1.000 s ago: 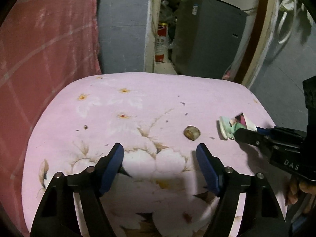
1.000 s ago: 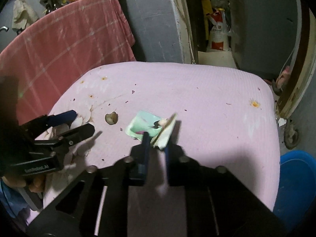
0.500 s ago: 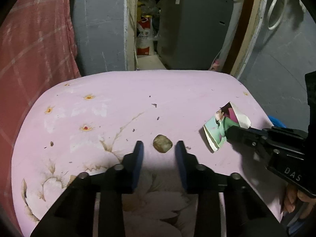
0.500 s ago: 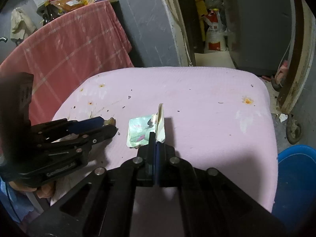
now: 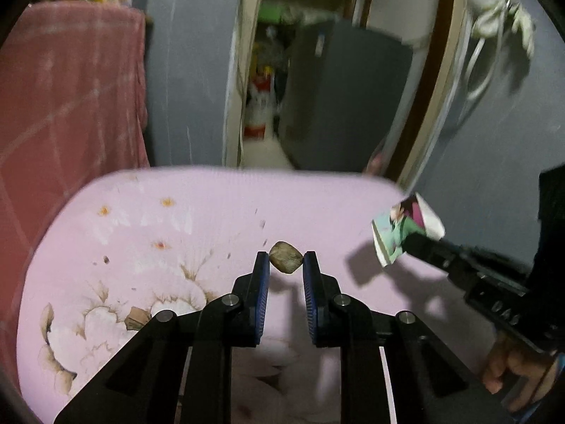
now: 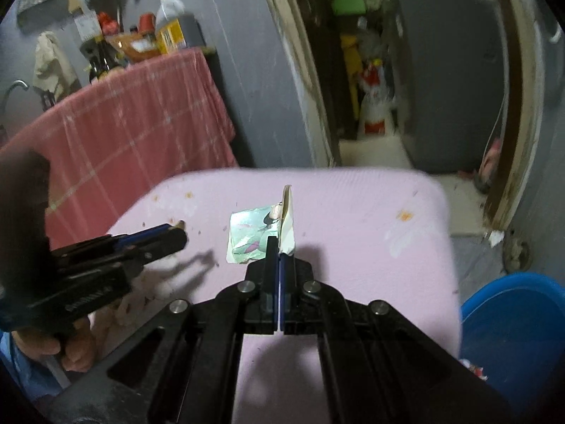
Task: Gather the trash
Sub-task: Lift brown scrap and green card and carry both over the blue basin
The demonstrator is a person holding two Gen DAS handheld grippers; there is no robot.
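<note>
Closing on a brown scrap (image 5: 286,262), the left tool (image 5: 285,265) lifts it clear of the pink surface (image 5: 197,212). The right tool (image 6: 279,249) pinches a printed wrapper (image 6: 252,235) edge-on, presumably bound for the blue bin (image 6: 515,332) near right.

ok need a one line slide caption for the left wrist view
Left claw closing on a small brown lump above the pink floral cloth, while the right claw holds a printed paper wrapper.
</note>
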